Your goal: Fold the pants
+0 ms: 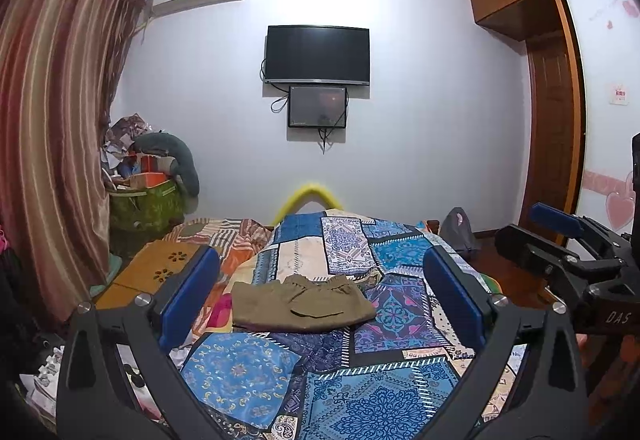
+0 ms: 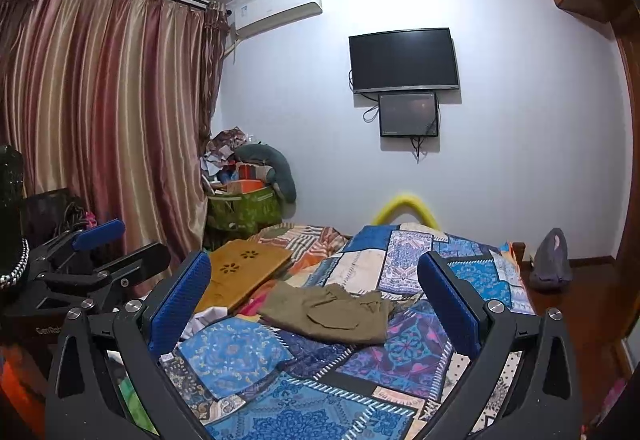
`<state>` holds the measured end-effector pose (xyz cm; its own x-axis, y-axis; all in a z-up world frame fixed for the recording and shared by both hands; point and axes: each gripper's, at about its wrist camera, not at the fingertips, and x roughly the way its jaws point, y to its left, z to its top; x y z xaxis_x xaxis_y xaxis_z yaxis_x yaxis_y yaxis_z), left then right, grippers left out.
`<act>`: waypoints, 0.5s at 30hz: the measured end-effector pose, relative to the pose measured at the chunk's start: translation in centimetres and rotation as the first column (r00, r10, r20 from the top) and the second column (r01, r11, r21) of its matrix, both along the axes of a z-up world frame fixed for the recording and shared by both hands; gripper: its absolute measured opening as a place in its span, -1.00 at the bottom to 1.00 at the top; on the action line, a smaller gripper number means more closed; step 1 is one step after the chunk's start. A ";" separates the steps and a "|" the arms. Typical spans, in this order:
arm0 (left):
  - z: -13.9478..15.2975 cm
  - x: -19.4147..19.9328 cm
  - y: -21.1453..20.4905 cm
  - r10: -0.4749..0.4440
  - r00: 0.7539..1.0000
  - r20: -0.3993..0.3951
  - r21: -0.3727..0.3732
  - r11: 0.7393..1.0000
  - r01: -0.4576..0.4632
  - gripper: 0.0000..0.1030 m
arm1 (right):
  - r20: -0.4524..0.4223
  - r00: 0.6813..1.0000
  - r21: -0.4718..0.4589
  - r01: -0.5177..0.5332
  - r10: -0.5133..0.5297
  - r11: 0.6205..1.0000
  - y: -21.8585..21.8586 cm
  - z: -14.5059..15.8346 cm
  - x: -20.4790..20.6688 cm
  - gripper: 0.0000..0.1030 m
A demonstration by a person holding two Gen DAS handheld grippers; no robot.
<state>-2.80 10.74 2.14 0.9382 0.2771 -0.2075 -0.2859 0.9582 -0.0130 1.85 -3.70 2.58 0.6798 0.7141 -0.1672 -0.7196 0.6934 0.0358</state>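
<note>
The olive-brown pants (image 1: 302,304) lie folded into a compact rectangle on the blue patchwork bedspread (image 1: 248,368), pocket flap facing up. They also show in the right wrist view (image 2: 332,314). My left gripper (image 1: 320,300) is open and empty, held above the near part of the bed, with the pants seen between its blue pads. My right gripper (image 2: 314,302) is open and empty, likewise raised short of the pants. The right gripper shows at the right edge of the left wrist view (image 1: 560,240); the left gripper shows at the left of the right wrist view (image 2: 100,252).
A wooden lap tray (image 2: 240,272) lies on the bed's left side next to a striped blanket (image 2: 312,240). A green bin of clutter (image 2: 244,208) stands by the curtain (image 2: 100,128). A TV (image 2: 404,58) hangs on the far wall. A grey bag (image 2: 552,260) sits on the floor at right.
</note>
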 end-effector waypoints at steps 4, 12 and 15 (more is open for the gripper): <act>0.0 0.0 0.2 -0.002 1.000 0.001 -0.005 1.000 0.002 1.00 | -0.003 1.000 0.005 0.000 0.000 1.000 -0.1 0.1 0.1 1.00; -0.2 0.1 0.3 -0.003 1.000 0.000 -0.008 1.000 0.003 1.00 | -0.002 1.000 0.011 0.000 0.000 1.000 -0.2 0.2 0.1 1.00; -0.3 0.3 0.2 -0.009 1.000 -0.003 -0.010 1.000 0.009 1.00 | -0.002 1.000 0.013 0.002 -0.002 1.000 -0.2 0.2 0.1 1.00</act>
